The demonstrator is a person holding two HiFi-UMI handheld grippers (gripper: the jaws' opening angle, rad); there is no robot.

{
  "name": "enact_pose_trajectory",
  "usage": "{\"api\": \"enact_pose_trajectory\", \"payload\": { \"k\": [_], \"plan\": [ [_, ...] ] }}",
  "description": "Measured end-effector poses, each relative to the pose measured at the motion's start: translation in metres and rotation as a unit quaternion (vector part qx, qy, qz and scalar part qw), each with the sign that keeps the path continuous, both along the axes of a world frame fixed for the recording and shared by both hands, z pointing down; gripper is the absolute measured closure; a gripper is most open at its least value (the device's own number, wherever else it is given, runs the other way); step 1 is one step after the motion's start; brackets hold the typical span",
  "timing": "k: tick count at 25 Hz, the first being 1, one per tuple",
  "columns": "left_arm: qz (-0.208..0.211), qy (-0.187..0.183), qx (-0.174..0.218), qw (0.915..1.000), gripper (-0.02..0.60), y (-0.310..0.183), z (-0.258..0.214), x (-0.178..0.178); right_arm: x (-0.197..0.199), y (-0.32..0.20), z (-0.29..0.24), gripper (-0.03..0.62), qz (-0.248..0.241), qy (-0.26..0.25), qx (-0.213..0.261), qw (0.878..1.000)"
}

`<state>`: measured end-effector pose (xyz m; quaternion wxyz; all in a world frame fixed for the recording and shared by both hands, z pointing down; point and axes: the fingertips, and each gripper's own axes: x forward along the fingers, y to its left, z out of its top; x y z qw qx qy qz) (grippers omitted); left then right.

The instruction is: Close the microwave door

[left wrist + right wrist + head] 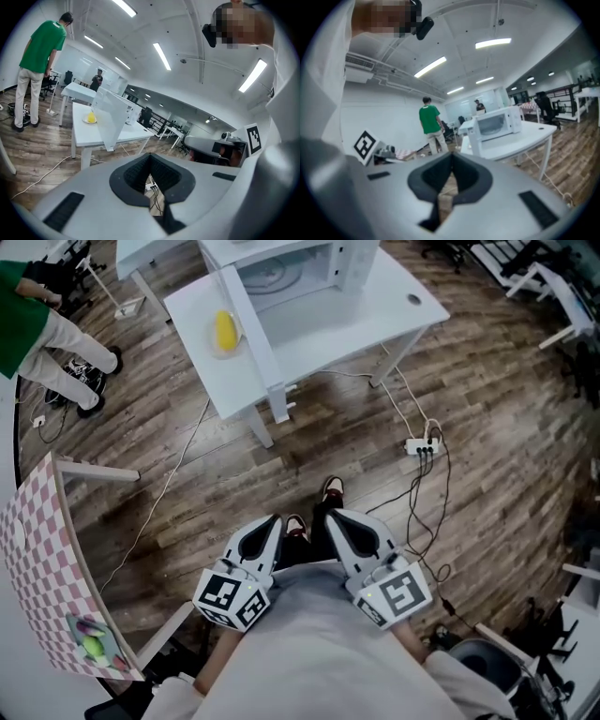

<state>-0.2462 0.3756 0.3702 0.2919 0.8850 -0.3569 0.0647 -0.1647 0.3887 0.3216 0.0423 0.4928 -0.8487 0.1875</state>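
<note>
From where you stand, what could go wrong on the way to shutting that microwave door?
1. Tripping, perhaps: a power strip and loose cables lie on the floor on the way to the table.
2. A yellow item on a plate sits right beside the open microwave door. The left hand-held gripper, reaching in to push from that side, might knock it.

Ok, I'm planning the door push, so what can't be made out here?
The microwave top: cut off by the head view's upper edge.
Any handle on the door: door edge-on in the head view, small in both gripper views.
Yellow item on the table: too small to identify.
</note>
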Motion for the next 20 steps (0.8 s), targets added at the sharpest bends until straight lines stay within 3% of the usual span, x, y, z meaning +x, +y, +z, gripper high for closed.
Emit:
{"api": "enact_pose_trajectory", "payload": {
  "k": [10,20],
  "plan": [
    [-0.020,0.001,0.005,0.9998,0.566,-0.051,-0.007,0.026,0.029,-0.047,-0.005,0.571,-0.030,0.010,0.004,0.999],
    [-0.086,-0.021,0.032,0.9956,0.566,-0.118,-0.028,0.028,0.055,-0.107,-0.015,0.571,-0.080,-0.014,0.018,0.997]
  ]
}}
